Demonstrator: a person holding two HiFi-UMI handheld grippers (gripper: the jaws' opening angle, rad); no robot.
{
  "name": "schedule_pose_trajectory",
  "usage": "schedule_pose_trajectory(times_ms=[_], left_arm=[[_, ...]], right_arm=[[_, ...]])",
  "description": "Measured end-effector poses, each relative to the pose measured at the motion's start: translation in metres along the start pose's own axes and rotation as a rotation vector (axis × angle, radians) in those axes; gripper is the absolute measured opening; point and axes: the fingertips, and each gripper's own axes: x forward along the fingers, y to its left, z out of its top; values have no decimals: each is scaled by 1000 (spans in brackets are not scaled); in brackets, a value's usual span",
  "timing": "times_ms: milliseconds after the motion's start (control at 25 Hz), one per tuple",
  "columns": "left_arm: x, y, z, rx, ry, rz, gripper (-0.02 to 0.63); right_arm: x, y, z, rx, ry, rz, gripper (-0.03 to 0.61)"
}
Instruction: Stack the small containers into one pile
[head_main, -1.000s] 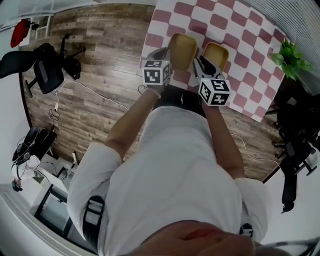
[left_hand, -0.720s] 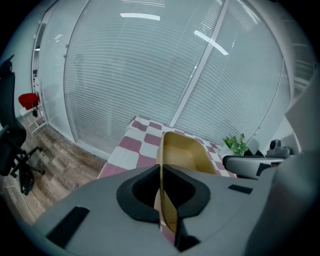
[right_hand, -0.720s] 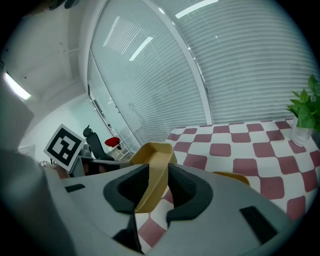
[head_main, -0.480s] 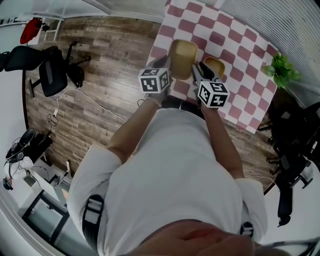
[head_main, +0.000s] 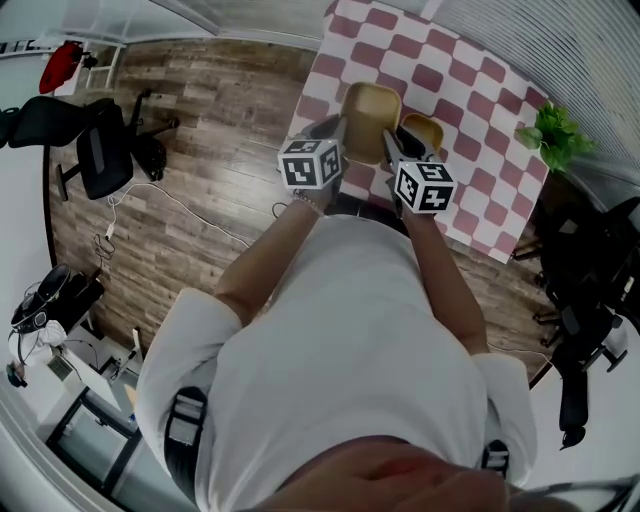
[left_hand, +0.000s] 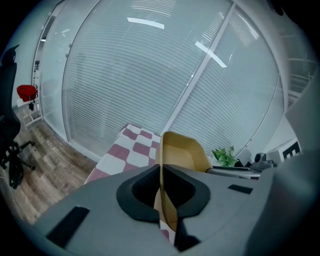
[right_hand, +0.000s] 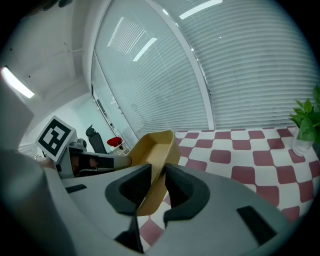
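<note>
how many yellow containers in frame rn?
2. One container is pinched in the left claw, the other container in the right claw, both over the checkered table. Others may be hidden.

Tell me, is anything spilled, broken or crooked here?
Nothing looks spilled or broken. The left gripper has its jaws shut on the left container's wall, and the right gripper on the right container's wall. Both are empty, over the checkered cloth.

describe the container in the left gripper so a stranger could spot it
Find the red-and-white checked tablecloth. Two tan containers are held at its near edge; the left container is pinched by its rim in the left gripper. It is on the wood floor side, the right container nearer the potted plant.
</note>
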Motion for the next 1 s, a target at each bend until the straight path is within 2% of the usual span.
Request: schedule_pose_trajectory(times_ms=[600,840,1000], left_arm=[[48,-101,-40,107,117,-181,43],[54,-105,-53,123,153,-174,43],[64,-99,-66,113,186,-155,43]], right_arm=[[-78,-81,-24,90,-17,-206,87],[-79,-93,-37,141,2,-199,81],[-68,-103,-52,154,54,-190,80]])
